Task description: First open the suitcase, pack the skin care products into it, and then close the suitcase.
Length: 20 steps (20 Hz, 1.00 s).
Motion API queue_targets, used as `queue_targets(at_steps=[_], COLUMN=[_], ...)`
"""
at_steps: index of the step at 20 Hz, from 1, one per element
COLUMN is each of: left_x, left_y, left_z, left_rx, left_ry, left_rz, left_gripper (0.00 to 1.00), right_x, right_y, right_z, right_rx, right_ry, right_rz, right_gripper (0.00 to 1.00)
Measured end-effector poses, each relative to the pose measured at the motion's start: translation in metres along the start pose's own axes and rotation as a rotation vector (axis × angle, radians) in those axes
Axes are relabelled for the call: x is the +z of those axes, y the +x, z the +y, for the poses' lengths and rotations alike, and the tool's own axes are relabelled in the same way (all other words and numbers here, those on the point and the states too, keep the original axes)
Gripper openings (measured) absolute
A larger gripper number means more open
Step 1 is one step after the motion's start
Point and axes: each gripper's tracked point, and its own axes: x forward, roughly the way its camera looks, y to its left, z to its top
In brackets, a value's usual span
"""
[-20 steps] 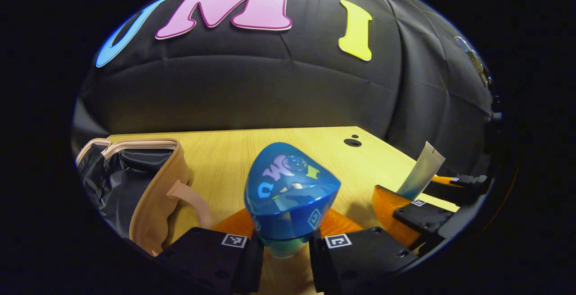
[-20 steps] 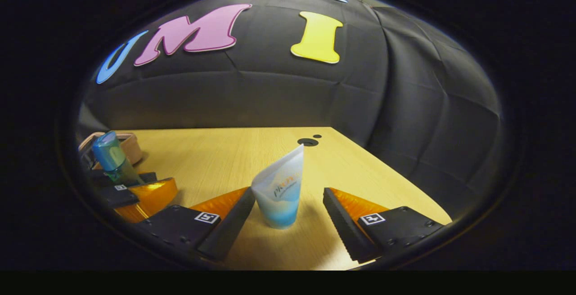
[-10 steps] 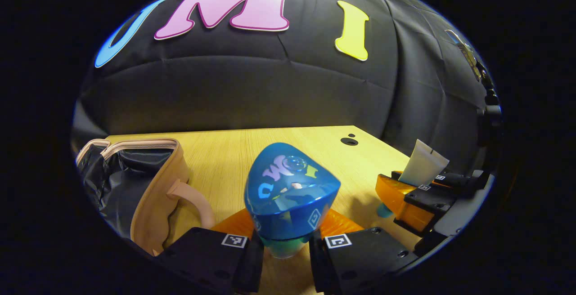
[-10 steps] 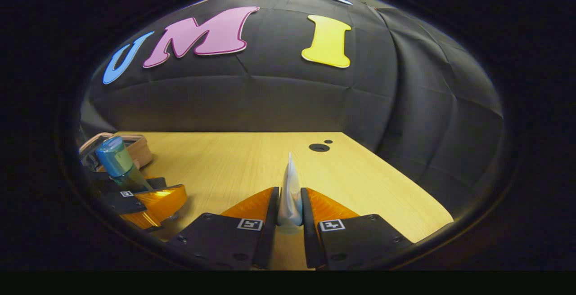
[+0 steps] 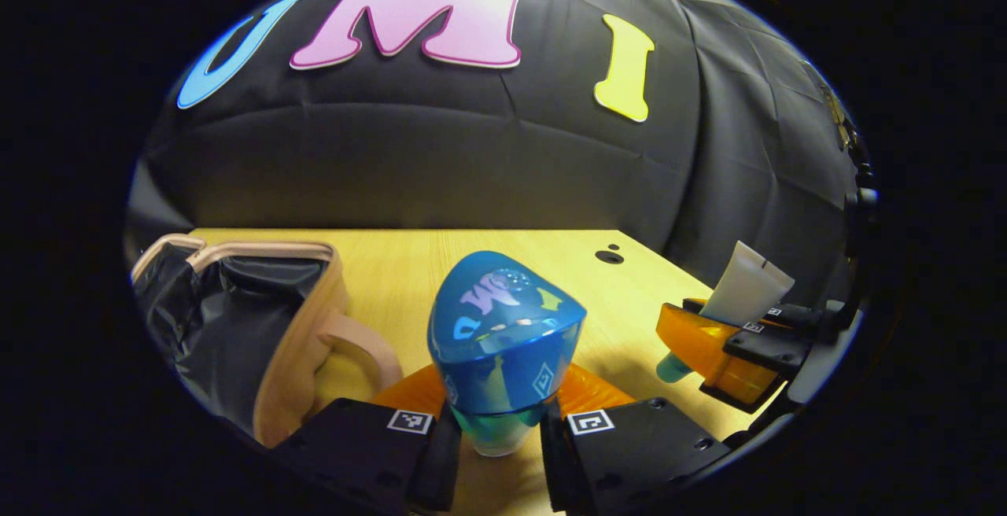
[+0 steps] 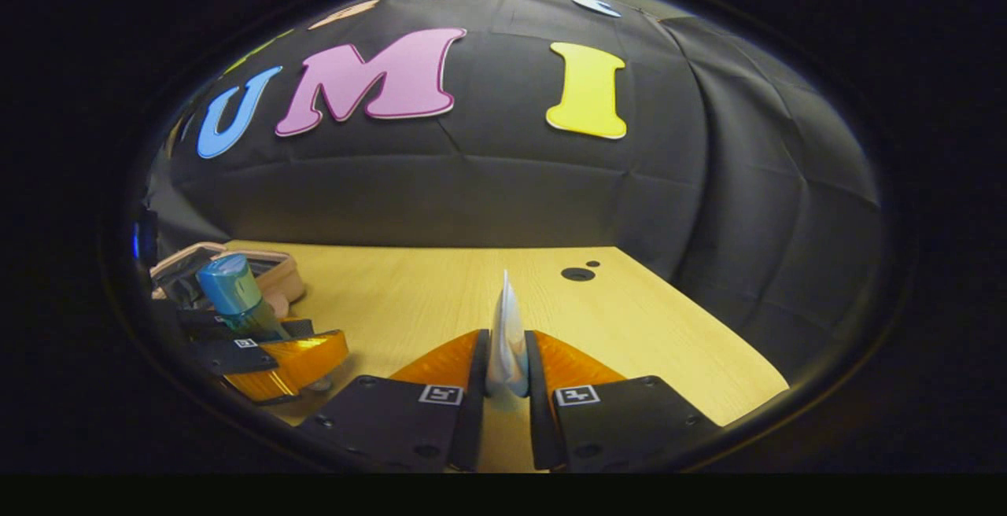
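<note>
In the left gripper view, the left gripper [image 5: 499,441] is clamped on a bottle [image 5: 503,347]: both fingers press on its greenish body just under the blue cap. The big cap fills the middle and hides most of the body; the base is cut off between the fingers, so whether it touches the table [image 5: 409,264] cannot be told.

The suitcase [image 5: 236,327] lies open at the left, a tan shell with a dark lining and a looped handle toward the bottle. Its near and left parts are cut off at the edge, and the inside is too dark to make out any contents.

At the right edge of the same view, the right gripper [image 5: 735,339] holds the tube [image 5: 747,292], its lower end poking out below the fingers.

In the right gripper view, the right gripper [image 6: 507,390] is closed on the tube [image 6: 507,335], seen edge-on as a thin white sliver, its base hidden between the fingers. Far left, the left gripper [image 6: 275,347] and the bottle [image 6: 236,296] stand before the suitcase [image 6: 275,276], which is mostly hidden.
</note>
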Motion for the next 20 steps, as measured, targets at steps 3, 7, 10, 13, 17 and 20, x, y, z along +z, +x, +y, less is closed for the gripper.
queue_targets(at_steps=[3,7,10,13,17,20], left_x=[0.034,0.079,0.05,0.011,-0.019,-0.047], left_y=[-0.026,-0.084,-0.097,-0.096,-0.089,-0.076], left_z=[0.02,0.118,0.201,0.236,0.239,0.242], left_rx=[0.019,0.125,0.182,0.155,0.115,0.102], left_ry=[-0.004,-0.052,-0.035,-0.047,-0.071,-0.105], left_rz=[-0.04,-0.047,0.122,0.306,0.494,0.688], left_gripper=[0.44,0.47,0.47,0.48,0.44,0.48], right_x=[0.028,0.078,0.095,0.083,0.072,0.072], right_y=[-0.016,-0.041,-0.061,-0.073,-0.079,-0.081], right_z=[0.018,0.092,0.157,0.197,0.218,0.224], right_rx=[0.036,0.158,0.264,0.346,0.411,0.457], right_ry=[0.011,-0.01,-0.037,-0.016,-0.007,0.01], right_rz=[-0.042,-0.114,-0.163,-0.146,-0.115,-0.102], right_gripper=[0.27,0.22,0.27,0.31,0.22,0.22])
